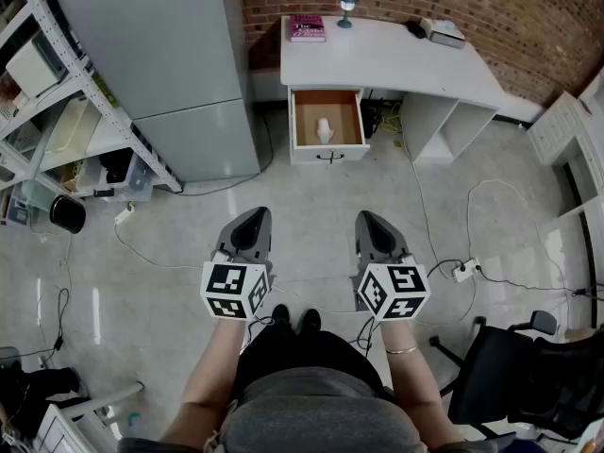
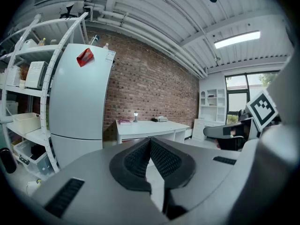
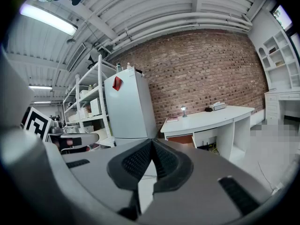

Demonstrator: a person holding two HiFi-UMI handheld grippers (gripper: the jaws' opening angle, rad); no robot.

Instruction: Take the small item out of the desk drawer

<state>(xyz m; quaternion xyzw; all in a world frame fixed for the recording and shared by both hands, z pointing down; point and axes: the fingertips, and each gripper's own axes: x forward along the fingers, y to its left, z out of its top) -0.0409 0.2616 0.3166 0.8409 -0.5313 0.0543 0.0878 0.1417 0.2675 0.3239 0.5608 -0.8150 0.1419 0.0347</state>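
Observation:
A white desk (image 1: 396,59) stands against the brick wall, its drawer (image 1: 327,121) pulled out. A small white item (image 1: 325,130) lies on the drawer's brown bottom. My left gripper (image 1: 253,223) and right gripper (image 1: 371,223) are held side by side well short of the desk, over the floor, both pointing toward it. In each gripper view the tips meet, with nothing between them: left gripper (image 2: 150,140), right gripper (image 3: 152,141). The desk (image 2: 150,125) shows far ahead in the left gripper view, and the desk (image 3: 211,118) with the drawer (image 3: 180,138) in the right gripper view.
A grey fridge (image 1: 179,74) stands left of the desk, and a metal shelf rack (image 1: 57,111) further left. Cables and a power strip (image 1: 462,270) lie on the floor. A black office chair (image 1: 528,376) is at the lower right. A pink book (image 1: 307,27) and small lamp (image 1: 347,9) sit on the desk.

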